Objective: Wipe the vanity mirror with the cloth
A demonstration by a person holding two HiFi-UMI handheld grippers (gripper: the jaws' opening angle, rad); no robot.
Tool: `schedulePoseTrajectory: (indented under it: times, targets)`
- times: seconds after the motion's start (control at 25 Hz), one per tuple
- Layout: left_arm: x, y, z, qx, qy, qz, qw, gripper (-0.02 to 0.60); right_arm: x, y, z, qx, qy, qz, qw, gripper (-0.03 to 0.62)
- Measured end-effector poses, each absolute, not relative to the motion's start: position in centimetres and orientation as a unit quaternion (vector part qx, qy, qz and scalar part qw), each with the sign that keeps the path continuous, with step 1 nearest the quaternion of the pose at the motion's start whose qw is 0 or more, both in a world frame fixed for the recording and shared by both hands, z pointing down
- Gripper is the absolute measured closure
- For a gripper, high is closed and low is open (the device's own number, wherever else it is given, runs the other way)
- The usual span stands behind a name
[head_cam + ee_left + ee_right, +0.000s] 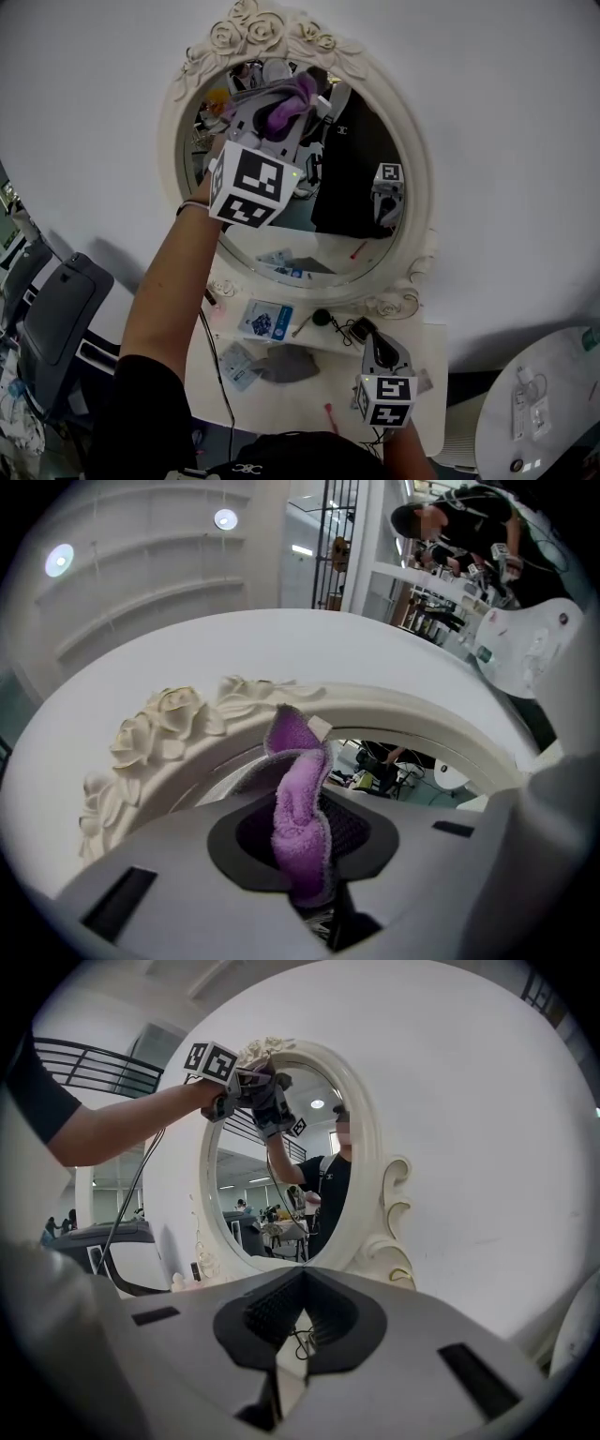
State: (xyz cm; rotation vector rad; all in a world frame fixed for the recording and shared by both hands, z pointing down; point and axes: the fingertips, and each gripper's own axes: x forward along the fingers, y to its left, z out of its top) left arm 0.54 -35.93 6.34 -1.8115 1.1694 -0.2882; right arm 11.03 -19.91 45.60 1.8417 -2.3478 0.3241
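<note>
Head view looks steeply down; both gripper views face the mirror (330, 230), the left one closest

The left gripper (277, 117) and its forearm (178, 281) are crowding the upper left of the vanity mirror (424, 187), with the cloth (289, 105) pushing up just below the mirror's raised rose carving (272, 33). The mirror's lower and right glass is lying open. Below the mirror, a blue packet (265, 321), a cable (214, 361) and the right gripper (375, 339) are cluttering the table (281, 403).

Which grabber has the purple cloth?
The left gripper, raised to the top of the mirror, is shut on the purple cloth. The right gripper sits low over the table, empty.
</note>
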Motion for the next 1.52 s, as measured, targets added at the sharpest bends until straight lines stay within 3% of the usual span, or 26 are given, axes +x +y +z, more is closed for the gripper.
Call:
schedulePoseTrajectory:
  times: [0.56, 1.12, 1.36, 1.52]
  targets:
    - [6.6, -34.6, 19.3, -0.794, 0.35, -0.146, 0.476, 0.511, 10.6, -19.7, 46.6, 0.613, -0.777, 0.116, 0.083, 0.59]
    - [6.3, -34.8, 40.8, -0.793, 0.23, -0.321, 0.464, 0.511, 11.5, -18.6, 46.0, 0.628, -0.767, 0.108, 0.078, 0.589]
    - [6.1, -34.6, 40.9, -0.796, 0.244, -0.322, 0.451, 0.511, 11.6, -18.0, 46.0, 0.628, -0.766, 0.107, 0.077, 0.589]
    - [5.3, -34.3, 34.2, -0.783, 0.302, -0.261, 0.478, 0.511, 12.0, -17.9, 46.0, 0.63, -0.765, 0.109, 0.077, 0.589]
